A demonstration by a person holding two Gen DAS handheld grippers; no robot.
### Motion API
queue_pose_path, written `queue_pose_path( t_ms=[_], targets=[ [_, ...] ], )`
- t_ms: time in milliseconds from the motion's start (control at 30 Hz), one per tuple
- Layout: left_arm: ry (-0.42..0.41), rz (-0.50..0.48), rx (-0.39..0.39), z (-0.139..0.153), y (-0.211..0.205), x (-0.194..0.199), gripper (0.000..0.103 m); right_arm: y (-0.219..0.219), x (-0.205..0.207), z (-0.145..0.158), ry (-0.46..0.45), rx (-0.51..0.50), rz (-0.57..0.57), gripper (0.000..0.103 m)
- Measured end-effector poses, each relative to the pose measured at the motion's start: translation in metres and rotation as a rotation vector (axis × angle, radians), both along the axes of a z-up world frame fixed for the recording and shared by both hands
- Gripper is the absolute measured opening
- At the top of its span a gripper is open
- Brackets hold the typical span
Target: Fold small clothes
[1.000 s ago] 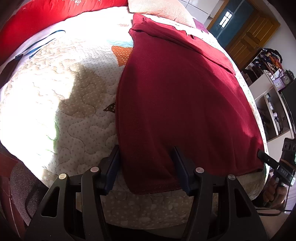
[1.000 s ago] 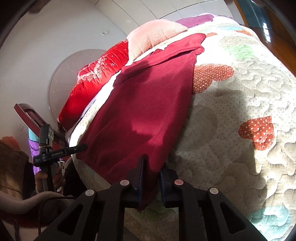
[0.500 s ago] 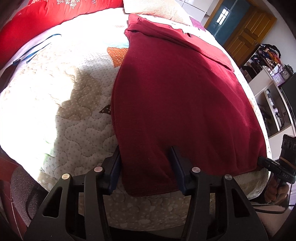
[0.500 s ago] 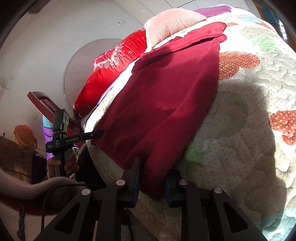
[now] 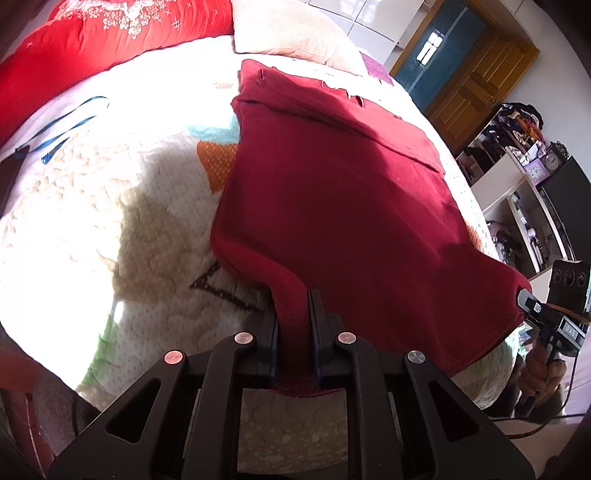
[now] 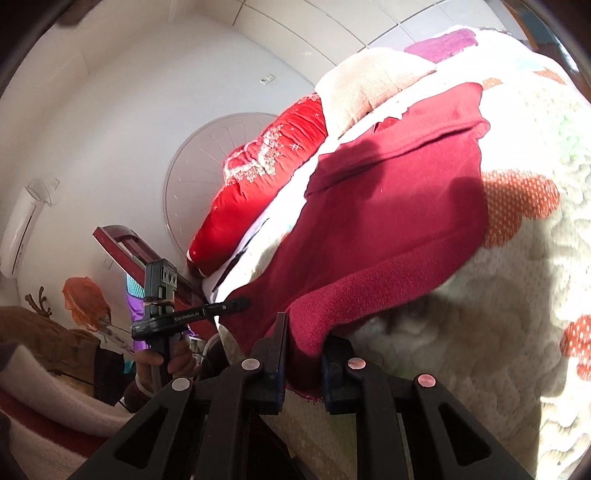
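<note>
The left gripper (image 5: 294, 325) fingers have just closed, pinching the dark red garment (image 5: 343, 206) at its near hem. The right gripper (image 6: 304, 354) fingers pinch its other near corner, above the quilted bed (image 6: 498, 302)

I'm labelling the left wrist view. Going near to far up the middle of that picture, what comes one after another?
Left gripper, shut on the near hem → dark red garment spread on the quilt → pale pink pillow → white wall panels.

Sunlit quilted bed (image 5: 92, 221) (wooden doors (image 5: 476, 88))
</note>
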State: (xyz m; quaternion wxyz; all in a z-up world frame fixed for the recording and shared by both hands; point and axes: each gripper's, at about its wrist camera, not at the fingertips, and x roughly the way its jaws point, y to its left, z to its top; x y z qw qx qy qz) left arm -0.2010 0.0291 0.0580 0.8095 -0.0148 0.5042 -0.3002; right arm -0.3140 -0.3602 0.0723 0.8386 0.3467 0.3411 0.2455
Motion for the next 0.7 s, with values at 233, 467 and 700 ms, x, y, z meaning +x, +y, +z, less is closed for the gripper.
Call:
queue_pose_path(
  t_ms=[233, 467, 700],
  targets=[
    [-0.083, 0.016, -0.051, 0.034, -0.020, 0.054, 0.012, -0.024, 0.052, 0.032, -0.102, -0.063, -0.091, 0.013],
    [-0.138, 0.044, -0.064, 0.057, -0.062, 0.138, 0.012, -0.053, 0.132, 0.044, -0.111, -0.176, -0.186, 0.013],
    [-0.175, 0.070, -0.020, 0.062, -0.120, 0.224, 0.012, -0.092, 0.219, 0.038, -0.076, -0.233, -0.284, 0.012]
  ],
)
